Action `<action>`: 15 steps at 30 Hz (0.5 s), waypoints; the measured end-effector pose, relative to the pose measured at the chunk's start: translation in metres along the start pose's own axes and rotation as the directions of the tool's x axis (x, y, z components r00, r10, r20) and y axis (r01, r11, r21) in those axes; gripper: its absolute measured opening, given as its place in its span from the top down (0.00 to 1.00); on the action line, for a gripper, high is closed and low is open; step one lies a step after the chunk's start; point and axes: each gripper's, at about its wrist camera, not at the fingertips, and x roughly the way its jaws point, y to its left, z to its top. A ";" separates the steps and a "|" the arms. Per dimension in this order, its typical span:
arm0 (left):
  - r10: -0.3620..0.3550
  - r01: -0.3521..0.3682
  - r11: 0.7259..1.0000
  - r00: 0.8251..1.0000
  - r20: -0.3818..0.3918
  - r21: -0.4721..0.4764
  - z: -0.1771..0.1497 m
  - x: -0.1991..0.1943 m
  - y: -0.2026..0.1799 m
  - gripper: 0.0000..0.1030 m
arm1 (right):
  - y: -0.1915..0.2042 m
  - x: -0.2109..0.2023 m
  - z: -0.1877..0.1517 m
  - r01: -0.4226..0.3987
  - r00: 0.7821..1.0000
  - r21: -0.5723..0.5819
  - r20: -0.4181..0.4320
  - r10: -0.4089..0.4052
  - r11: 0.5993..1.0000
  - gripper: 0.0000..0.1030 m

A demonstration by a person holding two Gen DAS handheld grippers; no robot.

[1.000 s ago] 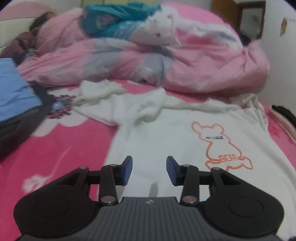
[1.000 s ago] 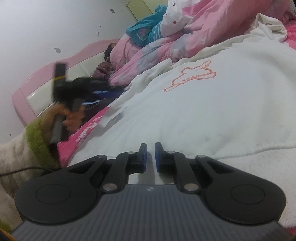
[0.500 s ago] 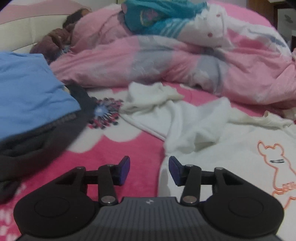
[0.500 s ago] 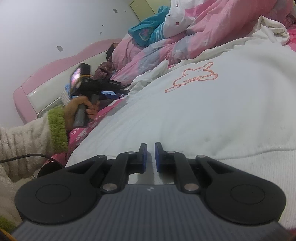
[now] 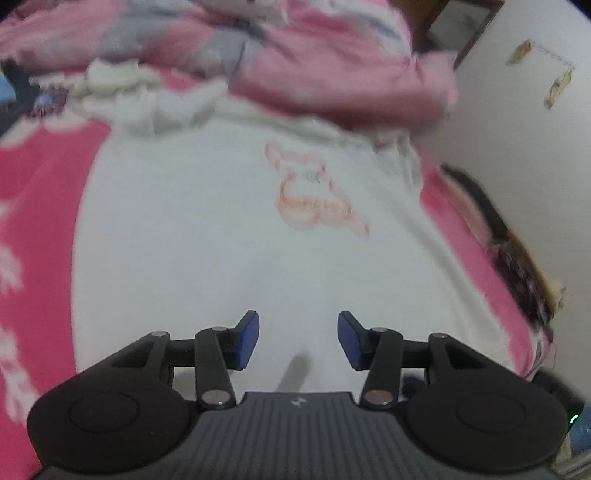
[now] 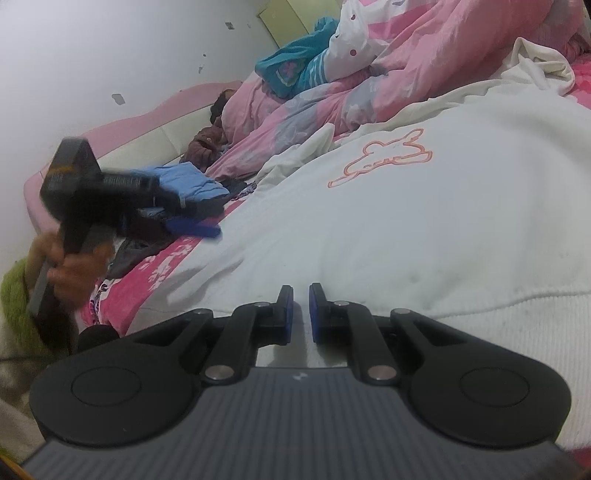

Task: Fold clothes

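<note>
Rumpled pink, grey and white quilt (image 6: 388,74) heaped along the far side of the bed. Teal patterned cloth bundle (image 6: 291,70) resting on top of that quilt. Bright pink bedspread with white flower shapes (image 5: 40,206) covering the mattress. Pink and cream padded headboard (image 6: 147,136) against a plain white wall (image 6: 92,55). Dark wooden frame (image 5: 454,26) at the far corner, blurred.

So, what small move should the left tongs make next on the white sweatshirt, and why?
Probably lower the left tongs onto the near hem of the white sweatshirt and close. Their jaws have just been opening, nothing is between them, and the cloth lies flat ahead; the right tongs seem shut at the hem.
</note>
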 end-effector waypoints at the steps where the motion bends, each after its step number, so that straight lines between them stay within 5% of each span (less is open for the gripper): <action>1: 0.039 -0.039 0.999 0.999 -0.003 -0.006 -0.006 0.004 0.006 0.58 | 0.000 0.000 0.000 0.002 1.000 -0.002 0.001 -0.002 1.000 0.93; 3: 0.072 -0.071 0.995 0.997 0.017 -0.069 -0.014 0.005 0.029 0.84 | 0.001 -0.001 -0.001 0.005 1.000 -0.006 0.002 -0.005 1.000 0.93; 4: 0.066 -0.060 0.990 0.997 0.043 -0.127 -0.015 0.001 0.046 0.86 | 0.001 -0.002 -0.001 0.007 1.000 -0.008 0.002 -0.007 1.000 0.93; 8: 0.044 -0.006 0.954 0.992 0.120 -0.299 -0.014 -0.012 0.096 0.86 | 0.004 -0.008 0.004 0.031 0.999 0.012 -0.025 -0.030 0.999 0.93; 12: 0.028 0.020 0.961 0.985 0.168 -0.275 -0.022 -0.015 0.100 0.84 | 0.027 -0.007 0.032 0.059 0.996 0.020 -0.072 -0.058 0.998 0.88; 15: 0.019 0.034 0.968 0.978 0.208 -0.248 -0.028 -0.018 0.095 0.73 | 0.052 0.032 0.058 0.019 0.995 -0.008 -0.101 -0.019 1.000 0.87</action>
